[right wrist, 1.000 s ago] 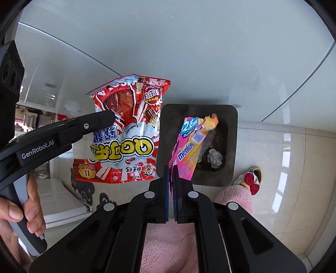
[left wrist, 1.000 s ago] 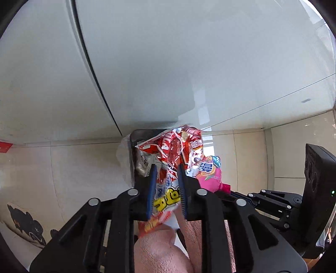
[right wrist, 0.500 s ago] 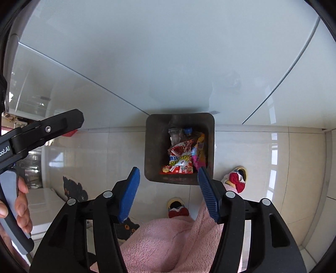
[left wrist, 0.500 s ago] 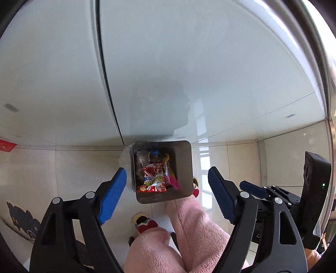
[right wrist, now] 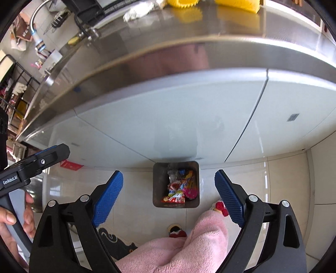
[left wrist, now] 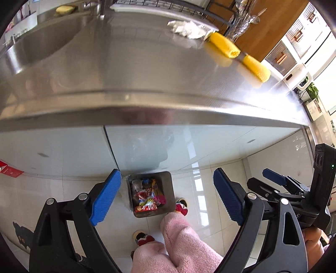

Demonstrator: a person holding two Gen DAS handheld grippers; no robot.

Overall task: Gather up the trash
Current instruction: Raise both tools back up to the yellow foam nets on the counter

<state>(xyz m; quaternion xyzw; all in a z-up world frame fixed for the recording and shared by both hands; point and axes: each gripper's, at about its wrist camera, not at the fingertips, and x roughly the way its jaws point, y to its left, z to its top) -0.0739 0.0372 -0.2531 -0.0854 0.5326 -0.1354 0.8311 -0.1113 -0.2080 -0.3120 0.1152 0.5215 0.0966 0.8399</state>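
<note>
A dark square trash bin [left wrist: 170, 189] stands on the tiled floor against the white cabinet; it also shows in the right wrist view [right wrist: 158, 184]. Inside lie a red snack wrapper [left wrist: 146, 201] [right wrist: 174, 194] and a pink wrapper [left wrist: 160, 198] [right wrist: 190, 189]. My left gripper [left wrist: 166, 199] is open and empty, high above the bin. My right gripper [right wrist: 169, 196] is open and empty too, also high above the bin. A crumpled white paper [left wrist: 185, 28] [right wrist: 136, 11] lies on the steel counter.
The steel counter [left wrist: 147, 69] with a sink [left wrist: 40, 44] fills the upper view. Two yellow corn-like pieces [left wrist: 224, 45] [left wrist: 256, 68] lie on it at right, near a dish rack [left wrist: 168, 5]. Pink-clad legs and slippers [left wrist: 180, 208] stand beside the bin.
Both grippers opened and dropped their wrappers into the bin, then rose well above it. The counter top has come into view.
</note>
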